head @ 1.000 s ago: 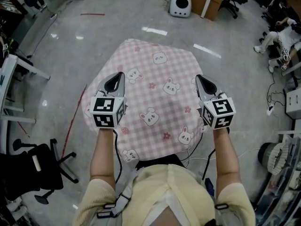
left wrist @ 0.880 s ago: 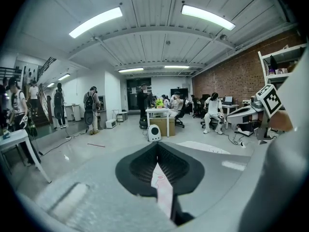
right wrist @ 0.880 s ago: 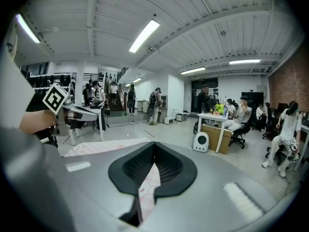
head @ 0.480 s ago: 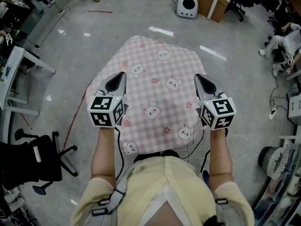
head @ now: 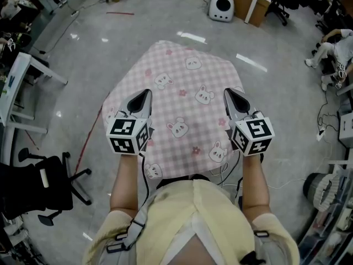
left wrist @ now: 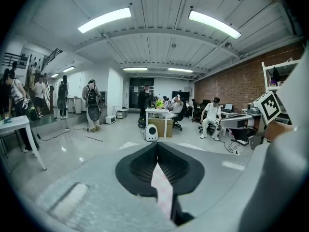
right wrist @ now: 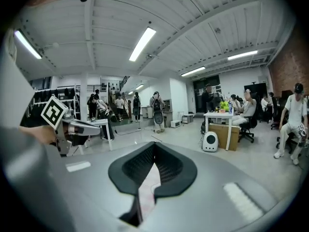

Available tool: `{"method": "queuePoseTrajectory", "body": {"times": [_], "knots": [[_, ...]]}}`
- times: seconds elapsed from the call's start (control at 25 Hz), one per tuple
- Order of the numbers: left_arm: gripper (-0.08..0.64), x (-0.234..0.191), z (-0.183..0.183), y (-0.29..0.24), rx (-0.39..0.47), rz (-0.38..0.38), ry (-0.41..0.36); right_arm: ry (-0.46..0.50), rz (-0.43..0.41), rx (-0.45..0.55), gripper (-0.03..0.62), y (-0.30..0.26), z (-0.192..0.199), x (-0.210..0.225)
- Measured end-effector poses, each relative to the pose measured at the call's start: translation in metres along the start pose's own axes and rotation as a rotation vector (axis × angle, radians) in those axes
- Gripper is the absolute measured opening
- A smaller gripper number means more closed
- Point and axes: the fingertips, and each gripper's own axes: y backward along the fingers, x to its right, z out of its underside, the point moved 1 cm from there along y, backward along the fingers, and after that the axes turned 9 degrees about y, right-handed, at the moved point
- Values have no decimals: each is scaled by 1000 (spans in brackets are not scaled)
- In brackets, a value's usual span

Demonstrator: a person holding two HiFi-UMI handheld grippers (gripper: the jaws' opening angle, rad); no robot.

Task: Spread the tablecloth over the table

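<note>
Person: yellow shirt (head: pixel 193 214) at 6 o'clock in the head view, both forearms stretched forward.
Left tongs (head: pixel 141 99): held at about 9 o'clock from the cloth's middle, with the marker cube (head: pixel 128 136) at the near end. In the left gripper view the jaws are pressed together on a strip of pink checked fabric that runs down out of the seam.
Right tongs (head: pixel 234 98): held at about 3 o'clock from the cloth's middle, level with the left pair and well apart from it. In the right gripper view the jaws are likewise clamped on a strip of the same fabric.
Tablecloth (head: pixel 182 93): pink and white check printed with small animal faces and flowers. It is held by its two side edges, one in each pair of tongs, and spreads away from the person toward 12 o'clock above the floor. Its near edge ends just in front of the shirt. Whether anything lies under it cannot be told.
Floor (head: pixel 83 54): glossy grey, with a thin red line (head: pixel 88 142) at 8 o'clock beside the cloth.
Office chair (head: pixel 47 189): black, at 8 o'clock, well apart from the cloth.
White desk (head: pixel 22 76): at 10 o'clock, at the frame's edge.
White box (head: pixel 222 7): rounded, with a dark round window, on the floor at 12 o'clock beyond the cloth's far edge.
Seated person (head: pixel 336 43): at 2 o'clock, far off.
</note>
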Motion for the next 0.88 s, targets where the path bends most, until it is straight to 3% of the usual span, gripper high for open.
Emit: {"method": "queuePoseTrajectory", "body": {"times": [0.36,0.88], "knots": [[6,0,7,11,-4,-15,-6,-51,-18,21,5,6,2,-15],[6,-6,8,16,-7,-28,0,-25,-6,15,5,6,-2,-20]]}}
